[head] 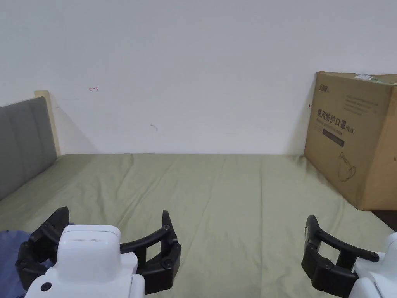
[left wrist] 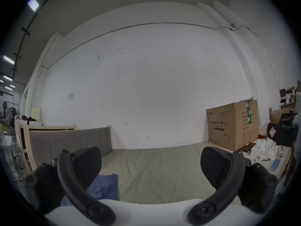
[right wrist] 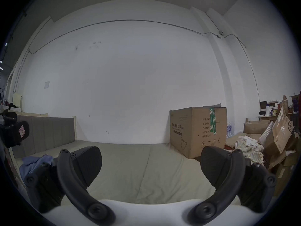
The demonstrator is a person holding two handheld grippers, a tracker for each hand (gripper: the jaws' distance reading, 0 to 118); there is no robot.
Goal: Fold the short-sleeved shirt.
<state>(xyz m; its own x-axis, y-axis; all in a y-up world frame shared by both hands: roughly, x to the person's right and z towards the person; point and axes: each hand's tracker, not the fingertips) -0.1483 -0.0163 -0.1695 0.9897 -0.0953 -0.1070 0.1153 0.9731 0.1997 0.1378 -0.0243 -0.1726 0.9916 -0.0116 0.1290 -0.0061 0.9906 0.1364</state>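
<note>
Both grippers hang wide open and empty over the bed's (head: 217,186) near edge, left (head: 112,236) and right (head: 349,240), likely readying a reach: the shirt (left wrist: 104,187) lies crumpled by the near left corner.

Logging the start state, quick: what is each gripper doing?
Left gripper: open, holding nothing.
Right gripper: open, holding nothing.

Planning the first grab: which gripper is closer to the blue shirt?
The left gripper: the crumpled blue shirt lies just beside it at the bed's left edge, while the right gripper hangs far across the bed.
</note>
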